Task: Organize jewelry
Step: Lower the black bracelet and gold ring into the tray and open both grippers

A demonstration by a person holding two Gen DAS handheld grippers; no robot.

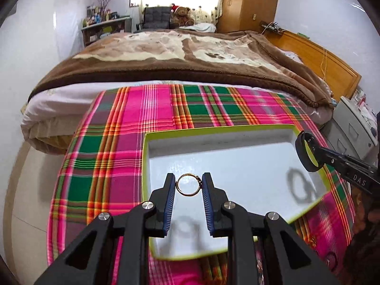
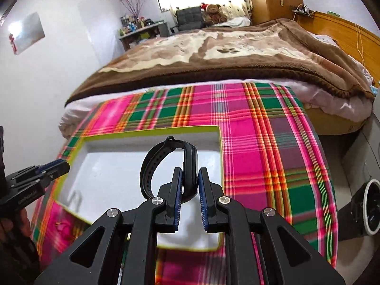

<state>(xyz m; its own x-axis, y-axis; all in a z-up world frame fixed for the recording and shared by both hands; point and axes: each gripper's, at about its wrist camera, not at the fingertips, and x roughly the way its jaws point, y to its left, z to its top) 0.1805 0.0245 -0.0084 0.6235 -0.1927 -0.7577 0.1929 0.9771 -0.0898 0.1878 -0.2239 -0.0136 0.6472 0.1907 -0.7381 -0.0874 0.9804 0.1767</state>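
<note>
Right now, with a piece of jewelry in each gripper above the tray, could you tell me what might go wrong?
1. The left gripper pinches the thin gold ring only by its outer edges; it may well slip or spring out when released.
2. The right gripper holds the black wristband over the tray near its right rim, so it could land on the plaid cloth instead.
3. A ring that falls onto that busy cloth would be hard to spot.

A home bedroom: blanketed bed (image 1: pixel 180 54), teddy bear (image 1: pixel 182 15), wooden wardrobe (image 1: pixel 249 2).
</note>
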